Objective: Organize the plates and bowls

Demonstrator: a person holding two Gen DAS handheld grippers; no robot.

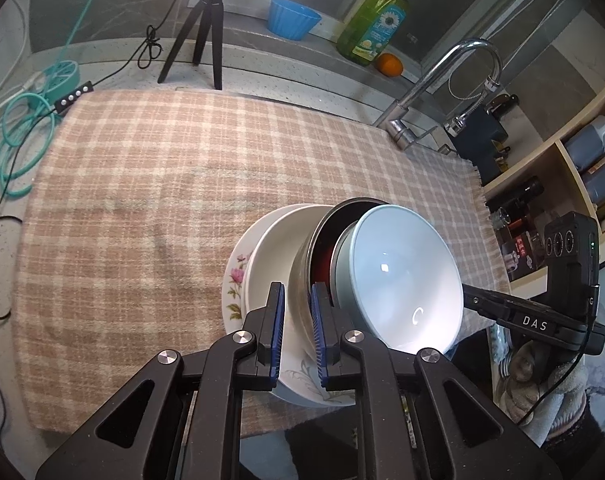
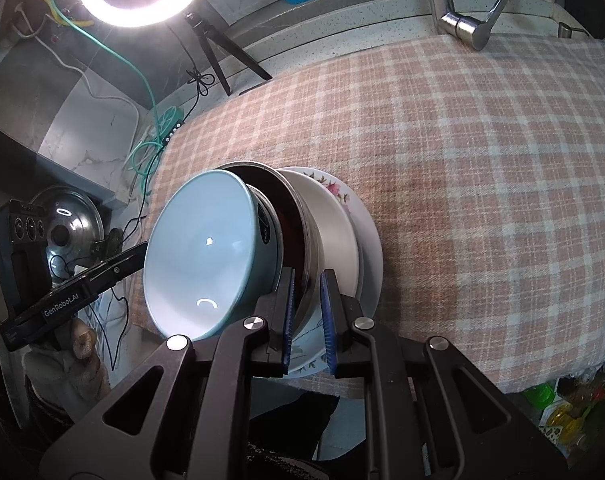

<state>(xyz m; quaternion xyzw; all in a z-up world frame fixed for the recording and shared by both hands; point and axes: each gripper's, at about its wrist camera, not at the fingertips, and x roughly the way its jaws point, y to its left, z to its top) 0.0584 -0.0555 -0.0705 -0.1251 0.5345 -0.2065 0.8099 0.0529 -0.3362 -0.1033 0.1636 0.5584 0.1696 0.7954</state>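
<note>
With both your left tongs (image 1: pixel 296 312) and right tongs (image 2: pixel 307 300) clamped on the rims of the tilted stack (image 1: pixel 302 264) of plates and bowls at the tabletop's (image 1: pixel 142 200) near edge, lower it evenly so the pale blue bowl (image 1: pixel 402 272) stays nested.

"DAS": right tongs' side (image 1: pixel 534 322) | "GenRobot.AI": left tongs' side (image 2: pixel 62 307) | soap bottle (image 1: pixel 372 26) label: unreadable

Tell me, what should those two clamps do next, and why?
Probably open both jaws: the left gripper and right gripper are clamped on the steel bowl, which, with the blue bowl inside, already looks seated on the stacked plates.
</note>
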